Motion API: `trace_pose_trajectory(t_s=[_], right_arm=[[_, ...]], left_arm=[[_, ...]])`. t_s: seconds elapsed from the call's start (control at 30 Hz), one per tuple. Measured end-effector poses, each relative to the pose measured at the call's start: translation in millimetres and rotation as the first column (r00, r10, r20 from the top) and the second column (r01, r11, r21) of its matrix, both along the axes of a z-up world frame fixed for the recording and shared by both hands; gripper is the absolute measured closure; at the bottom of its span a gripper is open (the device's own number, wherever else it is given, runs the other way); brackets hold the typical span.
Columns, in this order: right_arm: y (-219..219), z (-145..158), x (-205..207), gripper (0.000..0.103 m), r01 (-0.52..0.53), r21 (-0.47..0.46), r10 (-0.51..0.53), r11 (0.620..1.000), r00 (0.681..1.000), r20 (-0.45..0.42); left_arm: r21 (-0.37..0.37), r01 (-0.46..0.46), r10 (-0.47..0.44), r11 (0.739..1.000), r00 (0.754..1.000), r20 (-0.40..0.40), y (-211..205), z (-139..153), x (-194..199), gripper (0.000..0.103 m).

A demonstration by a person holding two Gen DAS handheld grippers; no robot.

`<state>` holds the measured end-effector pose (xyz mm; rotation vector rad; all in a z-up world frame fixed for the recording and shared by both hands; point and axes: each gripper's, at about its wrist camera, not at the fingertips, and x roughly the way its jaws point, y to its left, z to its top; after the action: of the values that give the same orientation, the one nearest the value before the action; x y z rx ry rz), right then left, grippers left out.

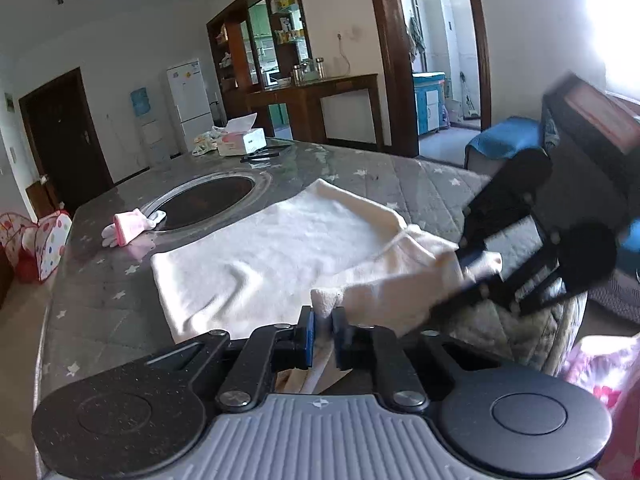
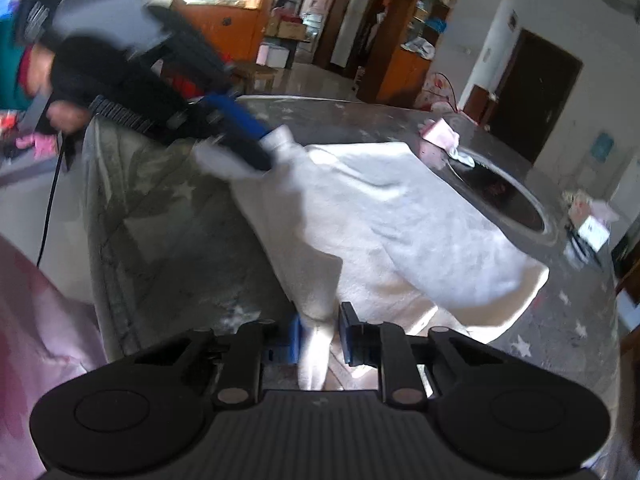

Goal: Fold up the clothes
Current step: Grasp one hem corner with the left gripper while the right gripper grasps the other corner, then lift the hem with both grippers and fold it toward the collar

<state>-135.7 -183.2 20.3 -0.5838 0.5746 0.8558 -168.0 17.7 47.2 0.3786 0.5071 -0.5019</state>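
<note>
A white cloth lies spread on the grey star-patterned table cover; it also shows in the right wrist view. My left gripper is shut on the cloth's near edge at one corner, lifted off the table. My right gripper is shut on the other near corner of the cloth; it shows in the left wrist view to the right. The left gripper shows blurred in the right wrist view, holding the cloth's corner. The cloth's near edge hangs taut between both grippers.
A pink and white small garment lies at the table's left by a round dark inset. A tissue box and black tools sit at the far end. The table's near edge drops at the right.
</note>
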Motion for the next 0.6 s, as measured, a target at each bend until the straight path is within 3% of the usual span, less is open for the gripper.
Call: trace_pose_trajectory(t_s=[0.13,0.2,0.23,0.6], right_arm=[[-5.3,12.1,12.5,0.091,0.032,0.052,-0.029,0.998,0.997,-0.069],[-7.1,18.1,17.5,0.091,0.044,0.071,-0.038,0.996,0.995,-0.089],[-7.5,20.6,19.3,0.091,0.047,0.076,-0.04,0.996,0.995,-0.092],[-3.5,33.9,26.3,0.091,0.065,0.078,-0.058,0.995,0.995,-0.079]], left_arm=[[0.035,0.001,-0.002,0.999,1.0,0.015,1.2,-7.0,-7.4,0.081],[0.052,0.002,-0.003,0.999,1.0,0.022,1.9,-10.5,-11.2,0.064],[0.061,0.002,-0.003,0.998,1.0,0.026,2.2,-12.2,-13.0,0.062],[0.197,0.012,-0.025,0.98,0.998,0.065,5.3,-35.8,-16.2,0.064]])
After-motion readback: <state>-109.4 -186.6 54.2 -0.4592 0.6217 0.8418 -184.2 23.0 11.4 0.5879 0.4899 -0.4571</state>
